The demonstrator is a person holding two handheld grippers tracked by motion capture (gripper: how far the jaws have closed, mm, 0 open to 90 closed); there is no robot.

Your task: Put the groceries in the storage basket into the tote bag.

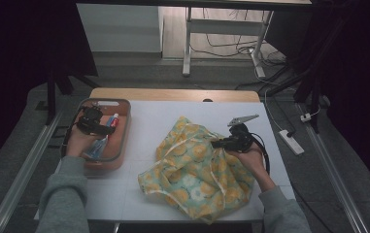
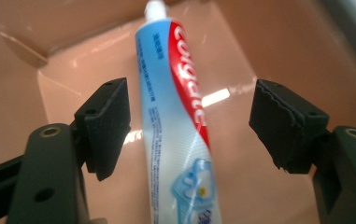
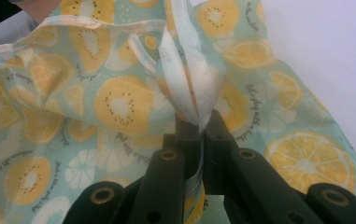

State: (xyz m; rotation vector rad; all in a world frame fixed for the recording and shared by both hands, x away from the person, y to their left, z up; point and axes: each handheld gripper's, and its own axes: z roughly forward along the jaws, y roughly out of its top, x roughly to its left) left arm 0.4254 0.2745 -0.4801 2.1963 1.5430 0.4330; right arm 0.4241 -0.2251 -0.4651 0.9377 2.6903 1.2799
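Glossy toothpaste tube (image 2: 175,116) lies between spread left jaws; right jaws pinch crinkled bag (image 3: 119,102).

Dim room, grey carpeted floor (image 1: 139,73). White-topped surface (image 1: 148,121) with a wooden far edge. Behind it a white metal-legged desk frame (image 1: 188,43), loose black cables (image 1: 231,48), white power strip (image 1: 292,141) at right. Black drapes (image 1: 17,43) both sides.

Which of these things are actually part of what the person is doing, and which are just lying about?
In use:
- blue, white and red toothpaste tube, between the open left gripper jaws
- salmon plastic tray holding it
- green fabric bag with yellow fruit print, its white strap pinched by the shut right gripper

Lying about:
- white power strip on the floor
- white table frame behind
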